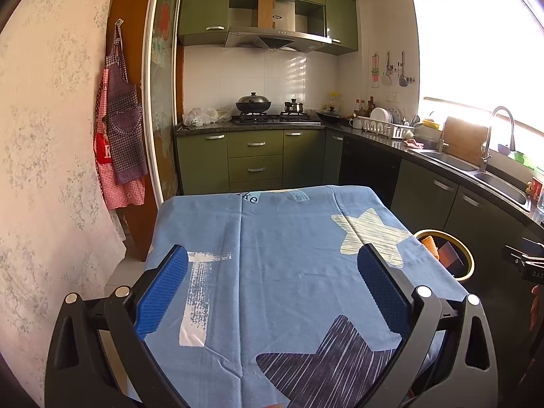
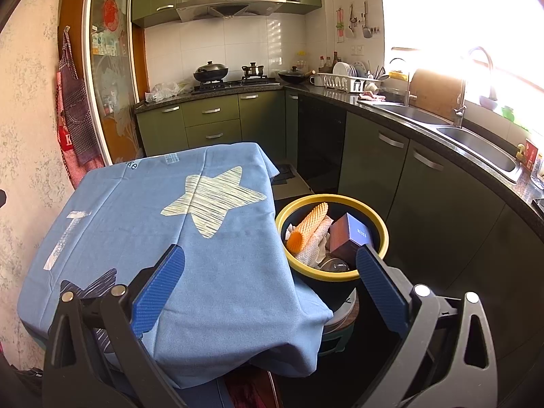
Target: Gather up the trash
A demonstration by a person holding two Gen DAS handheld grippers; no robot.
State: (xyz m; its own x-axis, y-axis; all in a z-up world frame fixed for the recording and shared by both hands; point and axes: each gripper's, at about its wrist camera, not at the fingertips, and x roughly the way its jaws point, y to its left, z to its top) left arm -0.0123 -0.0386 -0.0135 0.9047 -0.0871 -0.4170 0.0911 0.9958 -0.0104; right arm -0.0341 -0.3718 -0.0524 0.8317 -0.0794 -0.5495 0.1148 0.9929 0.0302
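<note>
Both my tools are released and hold nothing: the left tool (image 1: 272, 272) over the bench (image 1: 278, 238), the right tool (image 2: 270, 268) toward the bin (image 2: 377, 219) beside it. The trash, an orange roll (image 2: 307, 226) and a brown box (image 2: 350, 238), sits heaped to the rim; I judge a careless nudge could tip it out.

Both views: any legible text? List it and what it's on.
"ke" – tablecloth far edge, start of word hidden
"K" – red apron, partly hidden
"DAS" – black part at right edge, cut off
Brown box in bin: label blurred
Hood badge: too small
</note>
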